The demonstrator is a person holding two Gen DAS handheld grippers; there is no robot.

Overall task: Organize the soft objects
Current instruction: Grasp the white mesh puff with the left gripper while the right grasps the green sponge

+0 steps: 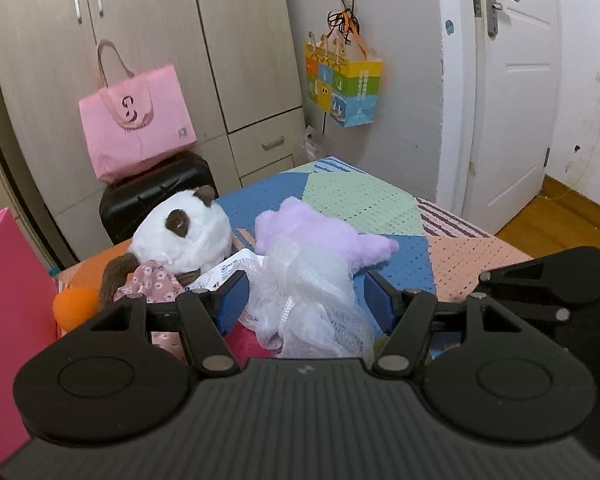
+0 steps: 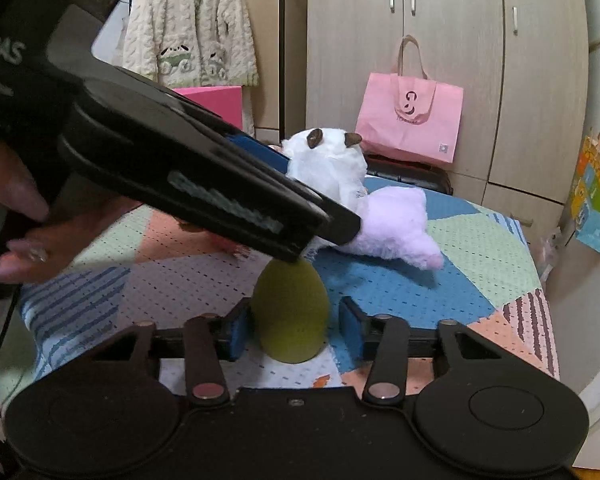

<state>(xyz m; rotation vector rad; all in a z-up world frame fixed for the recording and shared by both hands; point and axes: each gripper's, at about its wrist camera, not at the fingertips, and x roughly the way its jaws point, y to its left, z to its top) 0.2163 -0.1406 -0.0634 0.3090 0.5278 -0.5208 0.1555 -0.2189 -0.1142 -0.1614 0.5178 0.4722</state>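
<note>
Low in the left wrist view, the left gripper [image 1: 306, 300] stands wide open around a white mesh bath pouf [image 1: 304, 296], its blue pads not visibly pressing it. At the bottom centre of the right wrist view, the right gripper [image 2: 290, 330] brackets a green egg-shaped sponge [image 2: 290, 314] on the patchwork mat [image 2: 460, 272], open, not gripping. Loose mesh could slip or snag, and the left tool overhead may bump the sponge.

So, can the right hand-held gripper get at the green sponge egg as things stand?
Probably yes. The green sponge egg stands between the open fingers of the right hand-held gripper, with gaps on both sides. The left hand-held gripper crosses above it, touching or nearly touching its tip.
</note>
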